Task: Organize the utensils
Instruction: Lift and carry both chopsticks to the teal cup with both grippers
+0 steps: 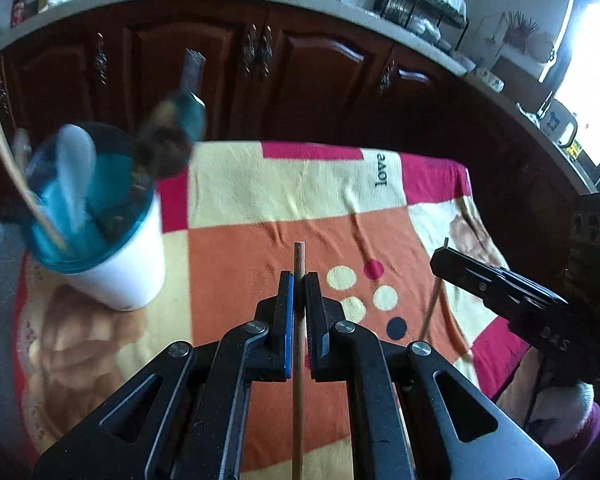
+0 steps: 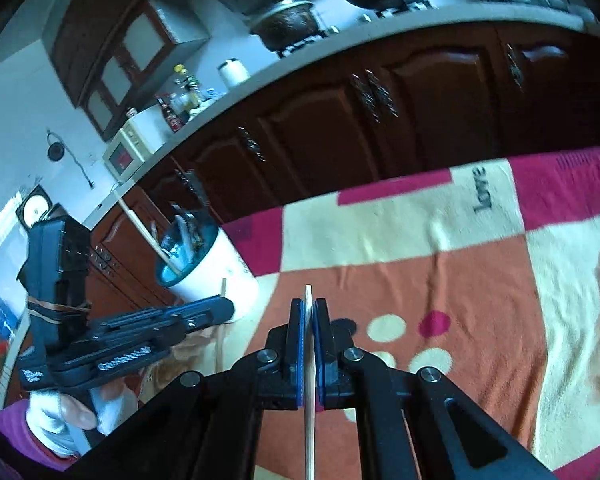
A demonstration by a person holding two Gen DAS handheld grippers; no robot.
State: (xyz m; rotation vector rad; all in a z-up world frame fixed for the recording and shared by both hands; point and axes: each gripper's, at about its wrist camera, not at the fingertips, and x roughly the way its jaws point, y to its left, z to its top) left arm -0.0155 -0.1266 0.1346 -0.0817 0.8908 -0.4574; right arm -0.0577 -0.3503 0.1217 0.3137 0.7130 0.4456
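My left gripper (image 1: pixel 299 280) is shut on a thin wooden chopstick (image 1: pixel 298 360) that runs up between its pads, its tip poking out above. My right gripper (image 2: pixel 309 306) is shut on a paler chopstick (image 2: pixel 309 420) held the same way. Each gripper shows in the other's view: the right gripper (image 1: pixel 440 258) at the right, the left gripper (image 2: pixel 226 306) at the left, both with a stick. A white utensil cup (image 1: pixel 120 272) with a teal rim stands at the left on the blanket, holding a white spoon (image 1: pixel 74 160), teal handles and a long stick. The cup (image 2: pixel 212 268) also appears beyond the left gripper.
A blanket (image 1: pixel 340 220) with orange, cream and pink squares covers the table. Dark wooden cabinets (image 1: pixel 300 76) under a white counter stand beyond its far edge. A person's gloved hand (image 2: pixel 72 412) and purple sleeve hold the left gripper.
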